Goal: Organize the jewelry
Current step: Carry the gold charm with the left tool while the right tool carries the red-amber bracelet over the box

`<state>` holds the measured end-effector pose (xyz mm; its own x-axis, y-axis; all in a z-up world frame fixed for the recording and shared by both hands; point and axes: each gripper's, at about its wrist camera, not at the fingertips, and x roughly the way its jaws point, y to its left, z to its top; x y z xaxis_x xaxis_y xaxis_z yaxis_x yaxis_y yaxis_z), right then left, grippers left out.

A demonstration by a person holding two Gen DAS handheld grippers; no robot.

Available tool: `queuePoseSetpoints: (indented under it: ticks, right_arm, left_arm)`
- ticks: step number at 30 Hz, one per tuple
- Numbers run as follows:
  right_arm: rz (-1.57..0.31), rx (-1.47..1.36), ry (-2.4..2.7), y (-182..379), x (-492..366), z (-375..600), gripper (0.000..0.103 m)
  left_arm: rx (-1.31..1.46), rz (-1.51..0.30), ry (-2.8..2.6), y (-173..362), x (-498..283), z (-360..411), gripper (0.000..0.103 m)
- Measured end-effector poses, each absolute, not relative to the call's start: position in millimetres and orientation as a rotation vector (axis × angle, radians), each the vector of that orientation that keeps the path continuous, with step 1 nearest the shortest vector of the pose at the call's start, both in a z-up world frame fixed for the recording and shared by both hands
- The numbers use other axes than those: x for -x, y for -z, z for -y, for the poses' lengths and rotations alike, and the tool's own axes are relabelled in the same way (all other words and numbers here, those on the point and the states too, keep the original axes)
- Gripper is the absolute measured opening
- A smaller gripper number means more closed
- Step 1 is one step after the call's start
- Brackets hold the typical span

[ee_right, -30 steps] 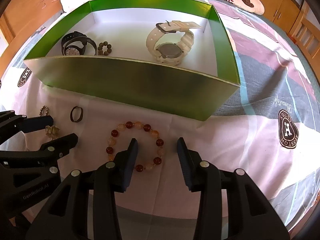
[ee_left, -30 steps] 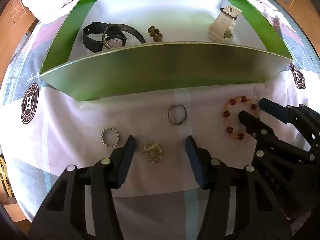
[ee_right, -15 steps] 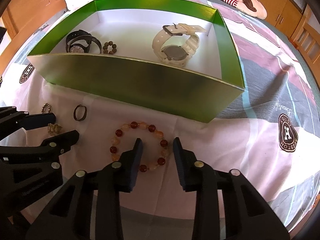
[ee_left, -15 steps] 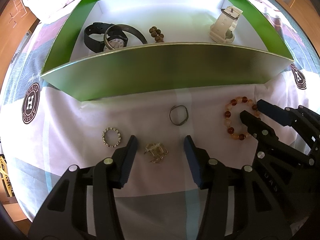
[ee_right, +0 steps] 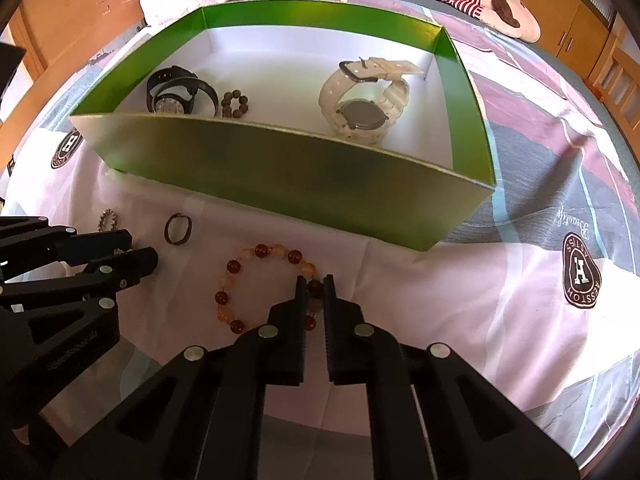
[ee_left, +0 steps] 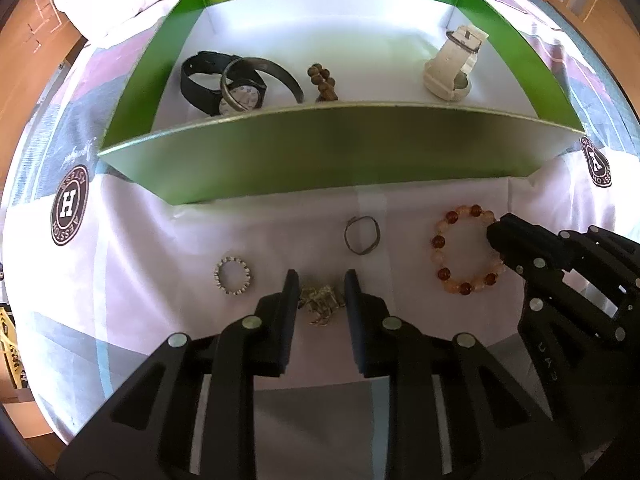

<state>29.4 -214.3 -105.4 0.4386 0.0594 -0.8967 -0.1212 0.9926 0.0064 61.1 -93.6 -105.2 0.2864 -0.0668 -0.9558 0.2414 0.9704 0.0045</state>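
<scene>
Right claw (ee_right: 311, 289) pinching near-right beads of amber bracelet (ee_right: 267, 287); left claw (ee_left: 322, 294) closing around gold trinket (ee_left: 321, 303); green box (ee_right: 280, 168) lying beyond both.

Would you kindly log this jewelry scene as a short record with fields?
Container: open green cardboard box with white floor
Inside box: black wristwatch, brown wooden bead bracelet, cream wristwatch
On bedsheet: small beaded ring, dark metal ring, gold chain piece, amber-and-red bead bracelet
Left gripper: jaws just closing around the gold chain piece, pads not visibly pressing
Right gripper: shut on the amber-and-red bead bracelet
</scene>
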Motion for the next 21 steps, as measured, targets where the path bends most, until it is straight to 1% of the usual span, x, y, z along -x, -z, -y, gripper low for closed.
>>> queuePoseSetpoints:
  ticks: [8,21]
  right_arm:
    - [-1.11,0.048,-0.118,104,-29,216,0.008]
    - [-1.105,0.044,-0.122,102,-28,216,0.008]
  left_arm:
    - [-0.152,-1.208,0.193,87,-60,91,0.024]
    - [-0.146,-1.197,0.183,86,-57,93,0.024]
